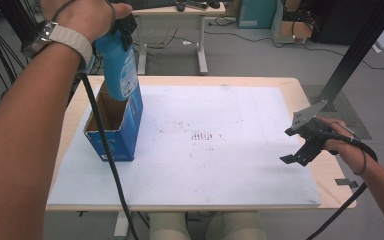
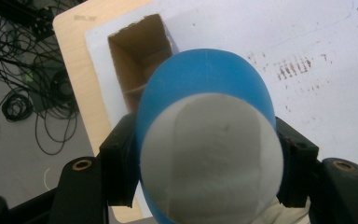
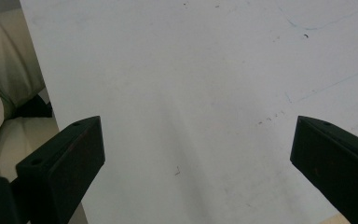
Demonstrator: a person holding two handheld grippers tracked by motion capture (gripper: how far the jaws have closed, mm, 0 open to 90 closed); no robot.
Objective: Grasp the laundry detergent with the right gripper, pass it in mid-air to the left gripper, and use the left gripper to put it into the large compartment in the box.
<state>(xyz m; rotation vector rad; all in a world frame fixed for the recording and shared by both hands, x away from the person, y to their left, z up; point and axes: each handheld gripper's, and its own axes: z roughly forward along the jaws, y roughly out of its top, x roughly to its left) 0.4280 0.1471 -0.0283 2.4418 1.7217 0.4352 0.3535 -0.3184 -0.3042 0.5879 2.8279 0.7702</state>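
A blue bottle (image 1: 119, 70) with a white cap end (image 2: 212, 158) hangs upright over the open top of a blue cardboard box (image 1: 116, 127). My left gripper (image 1: 122, 27) is shut on the bottle's upper part, and both pads (image 2: 121, 163) press on its sides. The bottle's lower end is at the box's mouth (image 2: 140, 56). My right gripper (image 1: 300, 150) is at the right edge of the white board (image 1: 220, 160), with its jaws wide apart and nothing between them; in the right gripper view the right gripper (image 3: 196, 163) points down at bare board.
The white board lies on a light wooden table (image 1: 310, 90). The box stands at the board's left side. Cables (image 2: 23, 93) lie on the floor left of the table, and a second desk (image 1: 180, 15) stands behind it.
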